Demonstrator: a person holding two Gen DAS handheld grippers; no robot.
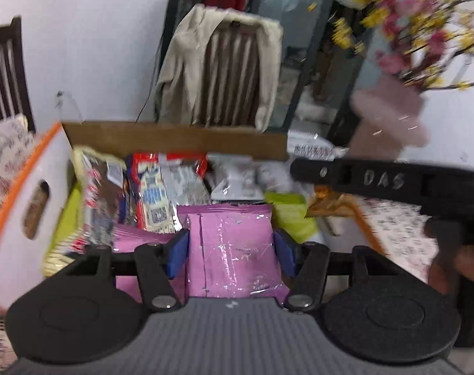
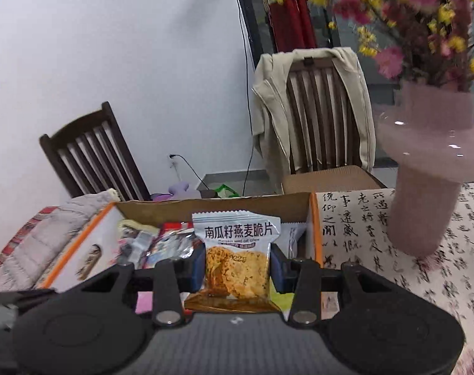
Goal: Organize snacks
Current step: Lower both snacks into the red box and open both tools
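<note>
Snacks: many packets already in white orange-edged cardboard box.
Left gripper: grasping purple foil packet.
Right gripper: clenched on clear oat-crisp packet, not yet boxed.

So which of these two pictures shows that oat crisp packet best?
The right wrist view: the oat crisp packet faces the camera upright, print sharp, gripped by the right gripper. In the left wrist view only an orange corner of it shows beneath that gripper.
</note>
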